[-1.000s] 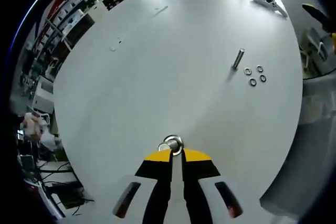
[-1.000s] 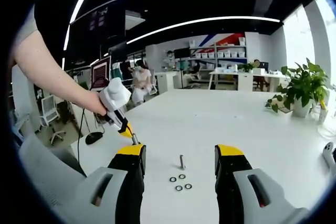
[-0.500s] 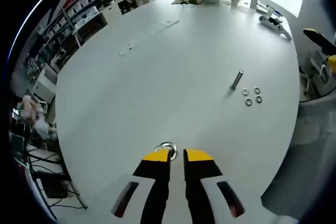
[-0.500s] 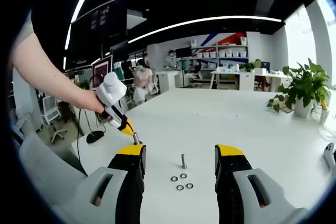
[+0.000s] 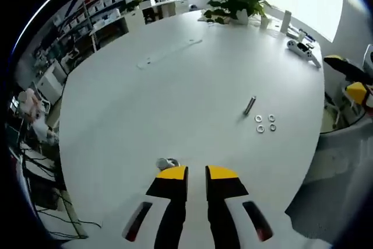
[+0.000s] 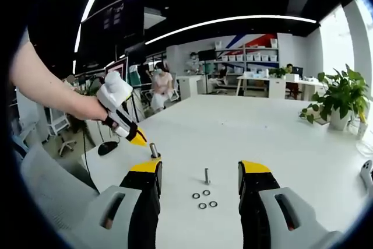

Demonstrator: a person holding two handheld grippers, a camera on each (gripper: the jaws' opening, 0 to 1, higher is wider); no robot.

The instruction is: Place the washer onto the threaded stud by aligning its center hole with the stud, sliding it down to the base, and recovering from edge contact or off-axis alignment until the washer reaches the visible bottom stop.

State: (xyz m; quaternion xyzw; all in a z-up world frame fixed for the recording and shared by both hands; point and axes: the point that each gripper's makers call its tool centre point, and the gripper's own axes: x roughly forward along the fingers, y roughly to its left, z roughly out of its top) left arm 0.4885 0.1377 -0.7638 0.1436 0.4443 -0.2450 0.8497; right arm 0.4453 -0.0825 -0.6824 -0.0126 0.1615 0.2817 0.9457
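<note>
A short metal stud (image 5: 167,162) with a washer ringing it stands on the white table (image 5: 175,103), just left of my left gripper's (image 5: 197,173) yellow tips. The jaws are a narrow gap apart with nothing between them. In the right gripper view the same stud (image 6: 154,150) stands near the table's edge, with the left gripper (image 6: 141,141), held by a hand, raised beside it. A second bare stud (image 5: 249,105) (image 6: 206,175) stands upright further along, three loose washers (image 5: 265,123) (image 6: 204,200) lying next to it. My right gripper (image 6: 200,168) is wide open, hovering short of them.
A potted plant (image 5: 239,1), a white device (image 5: 302,48) and a flat strip (image 5: 169,52) lie at the table's far side. A grey chair back (image 6: 52,190) stands by the near edge. Shelves, desks and people fill the room behind.
My left gripper has let go of the stud and washer and drawn back; its jaws have spread slightly. The stud now sits left of the tips. The right gripper has barely moved.
</note>
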